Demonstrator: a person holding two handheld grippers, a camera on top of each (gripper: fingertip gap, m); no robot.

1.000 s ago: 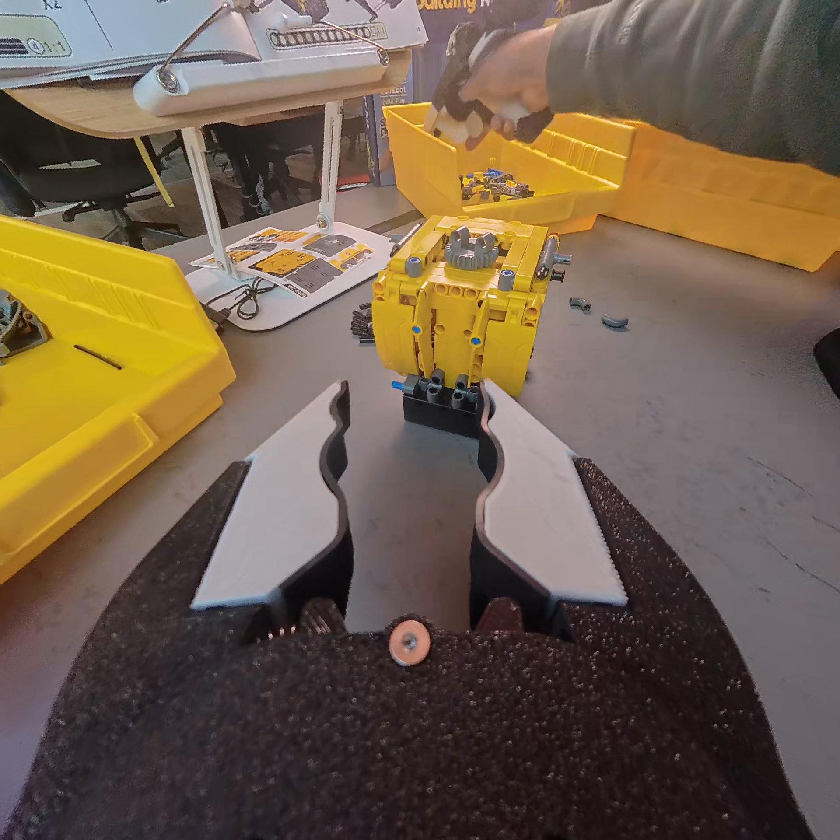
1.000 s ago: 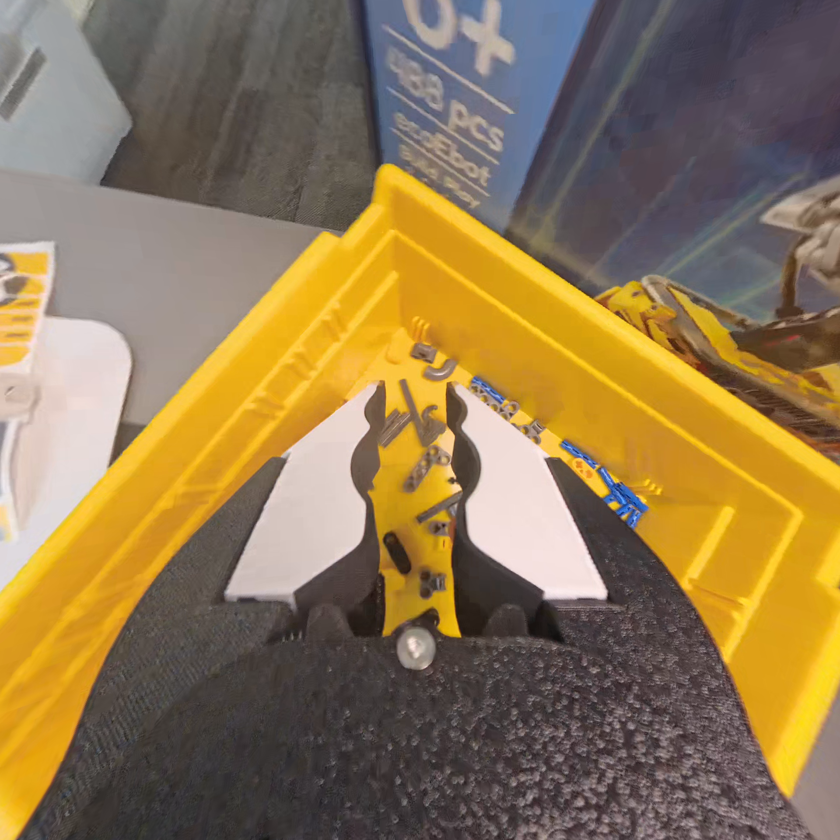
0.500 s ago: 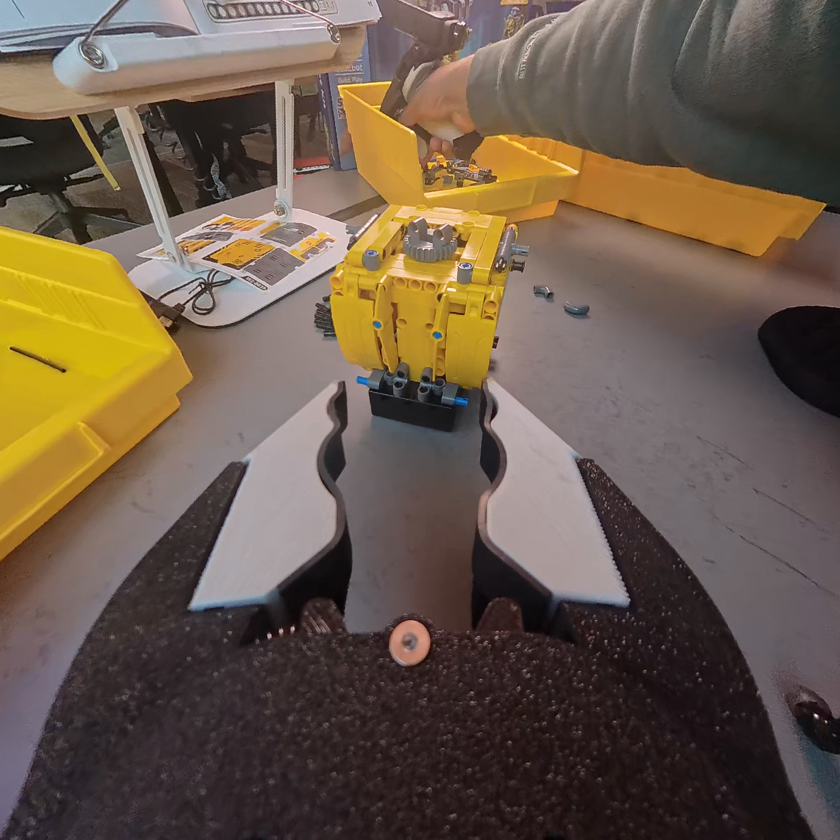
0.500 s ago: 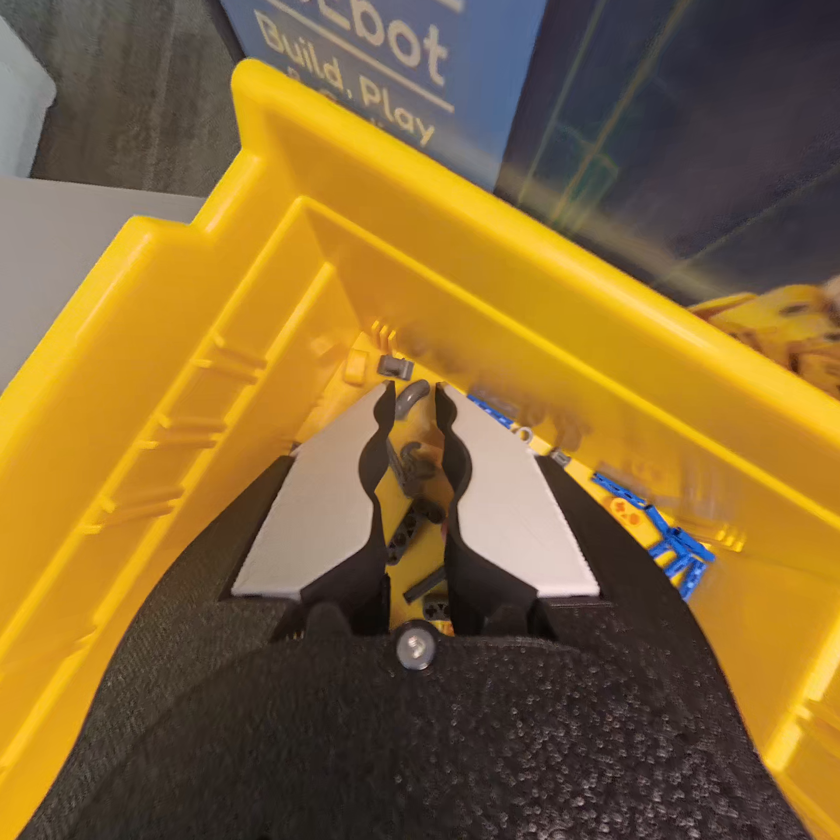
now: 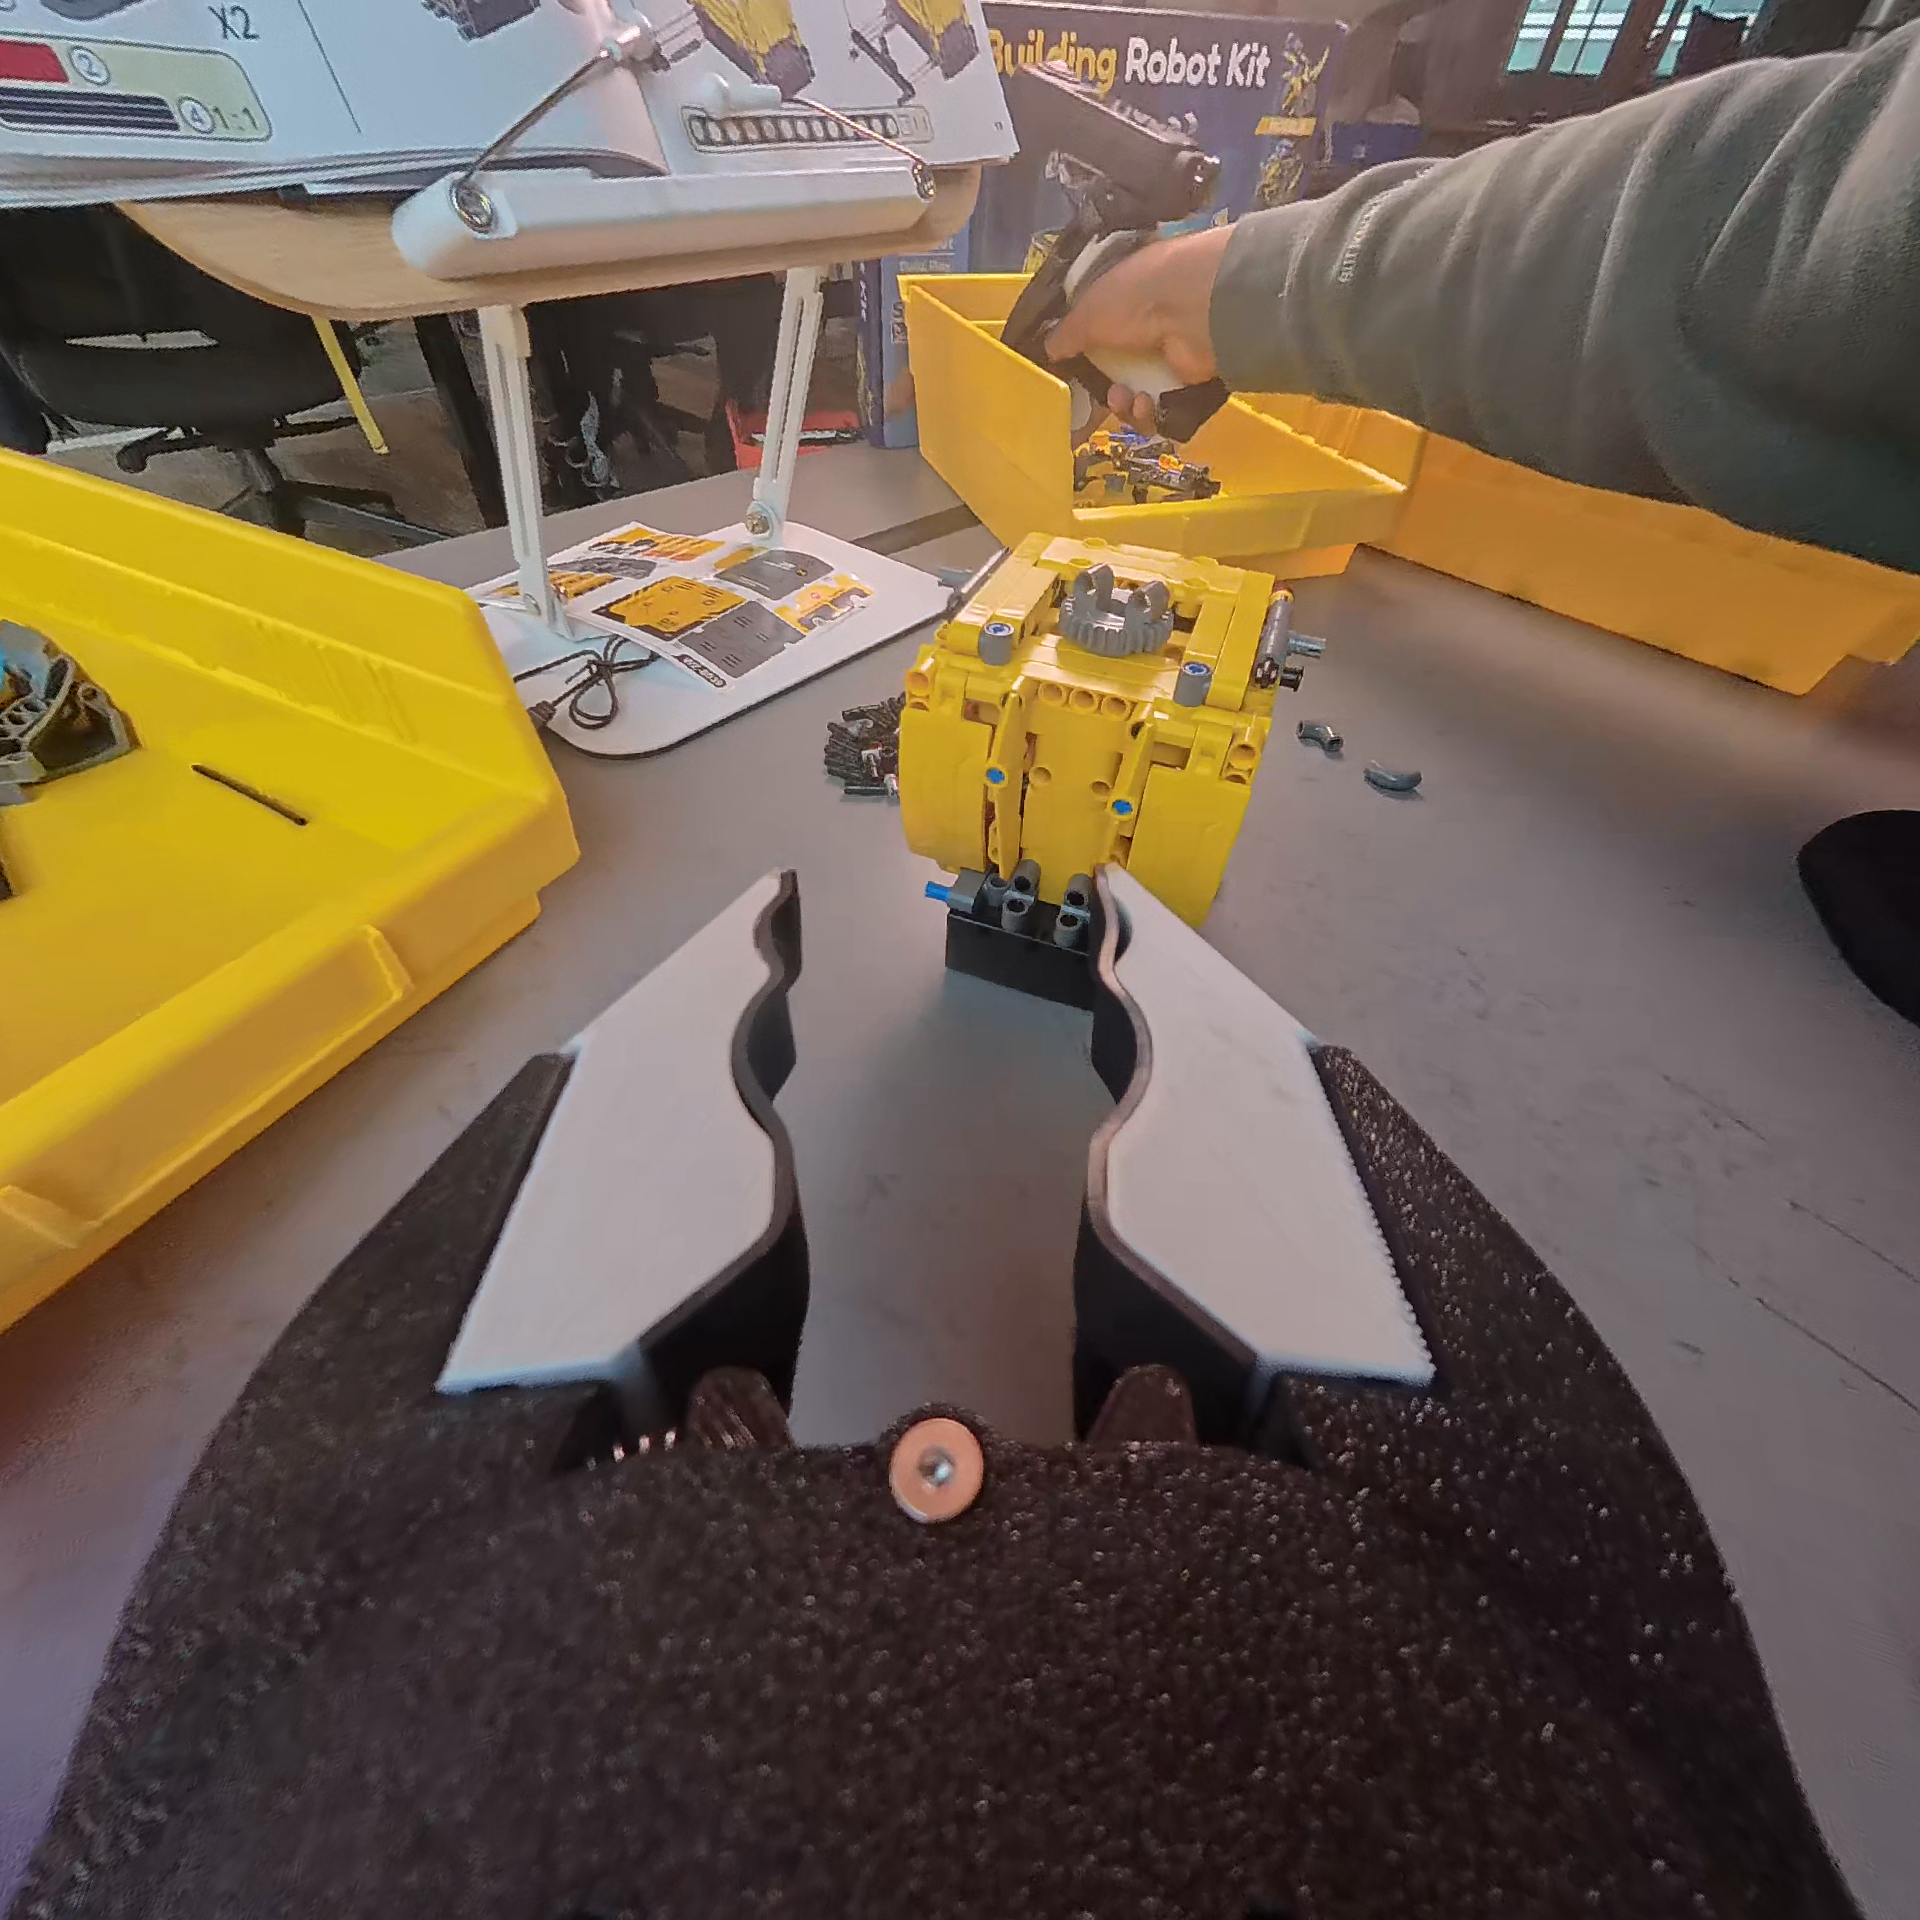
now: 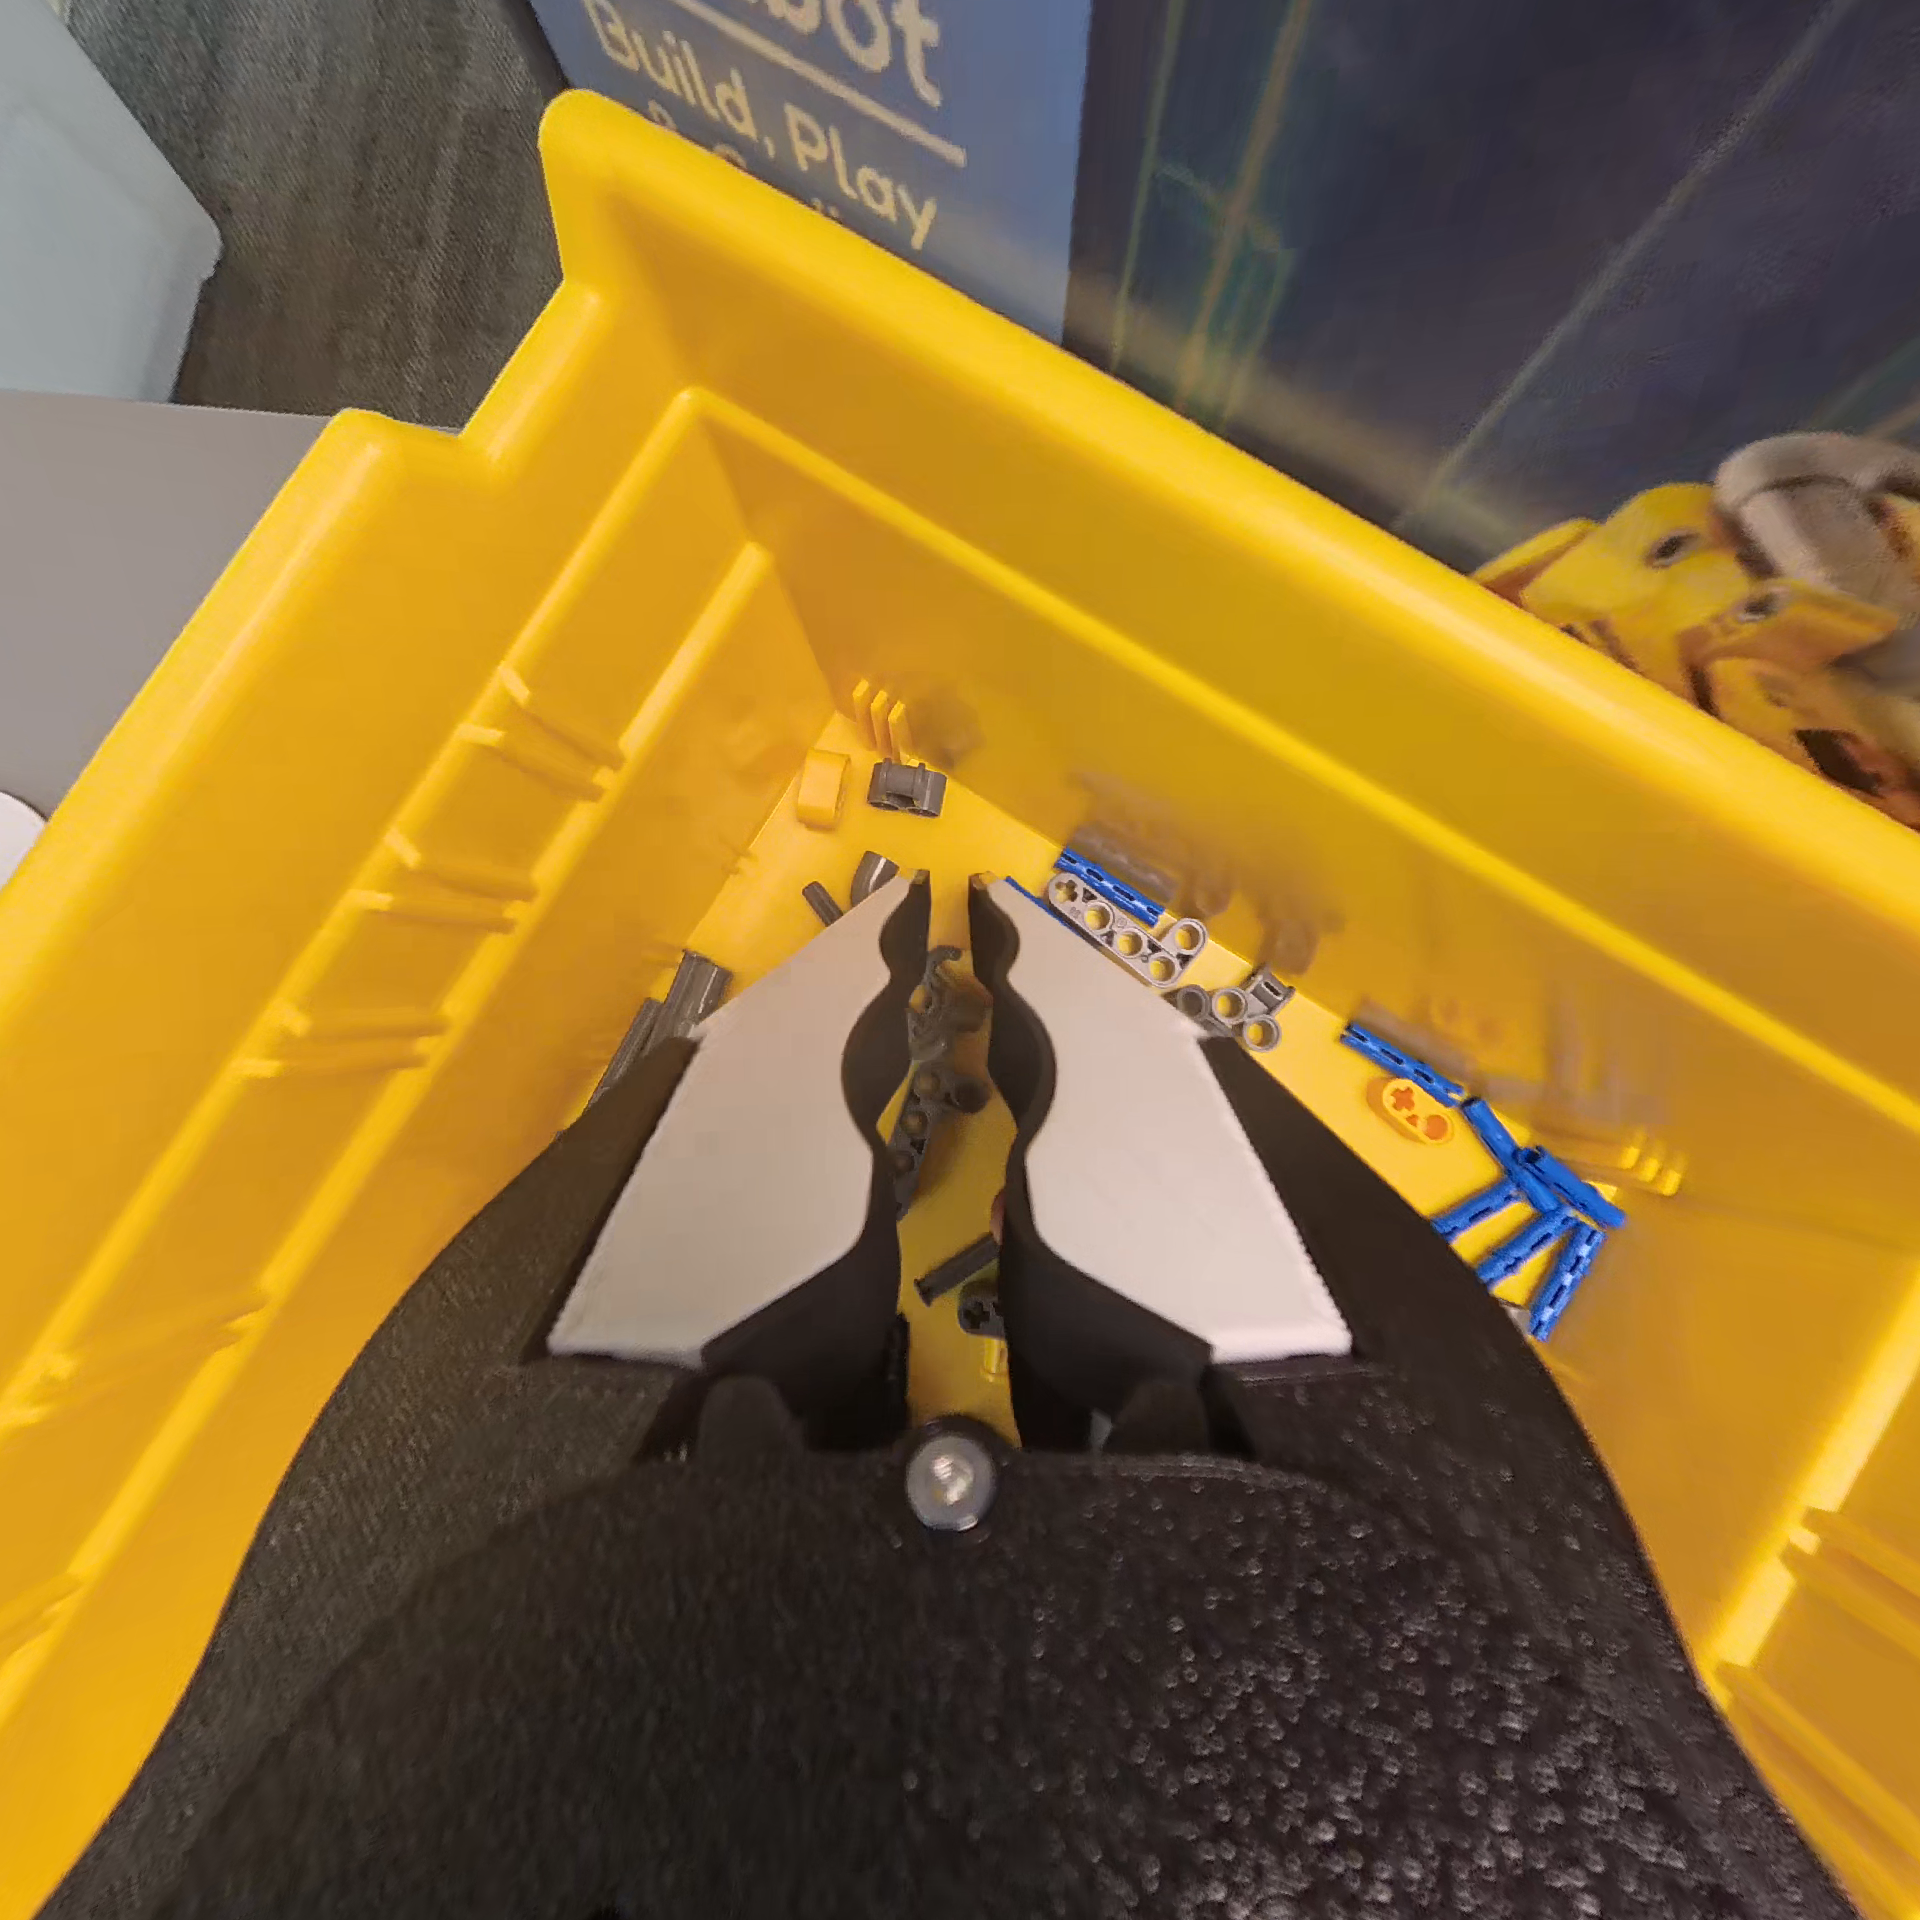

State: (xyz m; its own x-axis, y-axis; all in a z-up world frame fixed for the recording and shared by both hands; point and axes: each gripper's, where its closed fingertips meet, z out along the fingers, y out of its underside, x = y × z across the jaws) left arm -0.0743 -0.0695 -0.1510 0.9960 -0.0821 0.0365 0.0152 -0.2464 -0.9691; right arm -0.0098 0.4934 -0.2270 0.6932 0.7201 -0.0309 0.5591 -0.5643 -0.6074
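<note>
My left gripper is open and empty, low over the grey table. Its fingertips flank the black base of a yellow brick model with a grey gear on top. My right gripper is down in the corner of a yellow bin. Its jaws are closed to a narrow gap around a dark grey beam piece on the bin floor. In the left wrist view a hand holds the right gripper inside that bin.
The bin holds blue pins, grey beams and a grey connector. A second yellow bin stands on the left. An instruction stand, loose black pins, two grey pieces and the kit box are nearby. My hands' fingertips stand some 55 centimeters from each other.
My right gripper has gone deeper into the bin corner and its jaws have narrowed around the dark grey piece. The left gripper has shifted slightly before the model and stays open.
</note>
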